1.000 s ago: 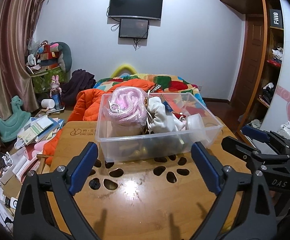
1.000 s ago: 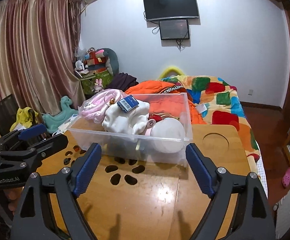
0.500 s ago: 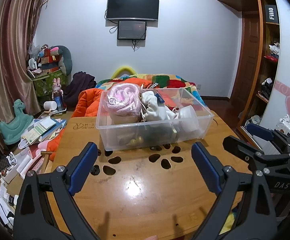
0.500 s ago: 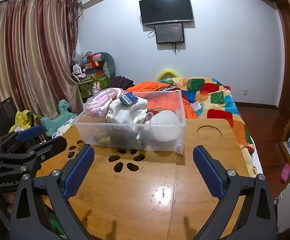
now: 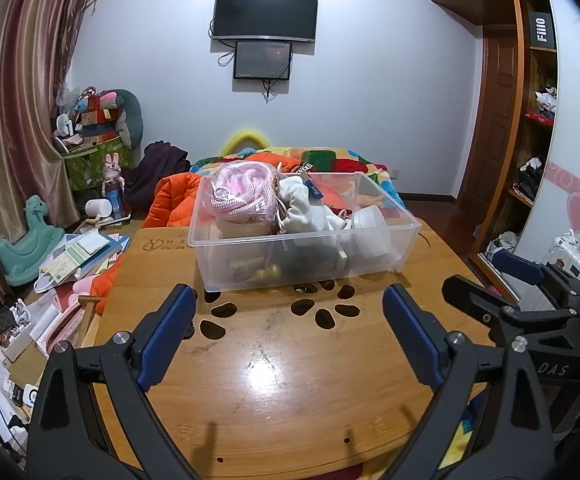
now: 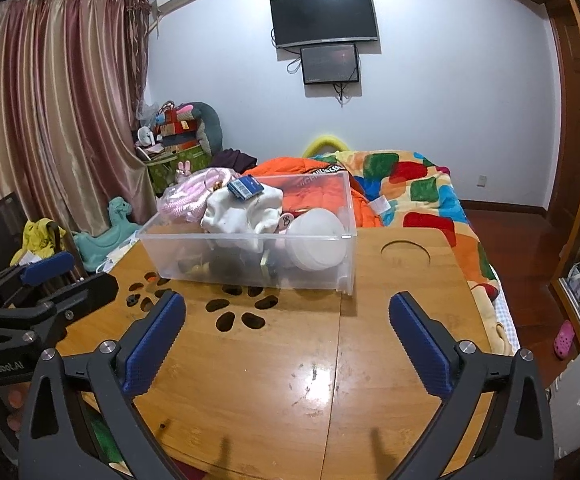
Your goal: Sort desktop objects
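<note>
A clear plastic bin (image 5: pixel 297 264) stands at the far side of the wooden table (image 5: pixel 274 364). It holds a pink knitted item (image 5: pixel 246 196), a white cloth (image 5: pixel 305 208) with a blue tag (image 5: pixel 313 190) on top, and a white round container (image 5: pixel 369 232). My left gripper (image 5: pixel 290 300) is open over bare table, short of the bin, with nothing between its blue pads. My right gripper (image 6: pixel 286 308) is open too and empty, facing the bin (image 6: pixel 250 256) from the right. Each gripper shows at the edge of the other's view: right gripper (image 5: pixel 473 272), left gripper (image 6: pixel 90 272).
The table has paw-shaped cut-outs (image 5: pixel 321 312) before the bin and a round recess (image 6: pixel 404 254) on the right. Behind it is a bed with a patchwork blanket (image 6: pixel 421 196) and an orange jacket (image 5: pixel 174 200). Papers and boxes (image 5: pixel 74 256) crowd the left; a wardrobe (image 5: pixel 529 120) stands right.
Both grippers have drawn back from the bin, which now looks smaller and farther off. The right gripper's jaws have spread wider.
</note>
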Available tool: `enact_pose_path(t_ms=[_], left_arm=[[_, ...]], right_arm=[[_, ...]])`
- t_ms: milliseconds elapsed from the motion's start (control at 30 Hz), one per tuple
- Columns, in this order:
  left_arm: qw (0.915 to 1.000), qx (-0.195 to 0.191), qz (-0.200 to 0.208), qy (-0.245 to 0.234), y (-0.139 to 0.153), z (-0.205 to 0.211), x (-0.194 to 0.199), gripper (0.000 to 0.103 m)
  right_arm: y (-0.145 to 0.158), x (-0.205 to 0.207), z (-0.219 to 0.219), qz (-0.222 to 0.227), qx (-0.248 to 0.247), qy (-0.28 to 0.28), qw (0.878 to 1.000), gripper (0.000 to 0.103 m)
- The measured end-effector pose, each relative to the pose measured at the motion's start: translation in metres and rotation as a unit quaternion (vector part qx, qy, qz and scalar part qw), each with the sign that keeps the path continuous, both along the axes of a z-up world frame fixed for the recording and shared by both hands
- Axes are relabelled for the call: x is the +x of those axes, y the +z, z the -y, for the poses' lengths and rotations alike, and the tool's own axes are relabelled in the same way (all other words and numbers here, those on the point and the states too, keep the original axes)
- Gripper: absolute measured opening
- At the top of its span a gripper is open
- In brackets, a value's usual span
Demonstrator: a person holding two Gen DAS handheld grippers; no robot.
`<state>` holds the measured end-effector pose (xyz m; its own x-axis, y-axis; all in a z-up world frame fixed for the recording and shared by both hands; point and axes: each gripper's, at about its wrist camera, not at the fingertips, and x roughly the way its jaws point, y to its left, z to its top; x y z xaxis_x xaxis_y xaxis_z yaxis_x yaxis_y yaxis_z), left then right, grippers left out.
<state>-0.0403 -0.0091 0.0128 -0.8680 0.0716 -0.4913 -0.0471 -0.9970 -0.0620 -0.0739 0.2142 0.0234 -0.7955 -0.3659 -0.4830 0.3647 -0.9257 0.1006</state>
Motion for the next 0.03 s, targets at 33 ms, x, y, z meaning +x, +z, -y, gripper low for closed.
enact_pose_path(t_ms=[33], left_arm=[[1.0000,0.000,0.002,-0.002,-0.0004,-0.0005,-0.0003,0.095]], right_arm=[[-0.0007,0.0000,0.0004,0.001,0.000,0.000,1.000,0.101]])
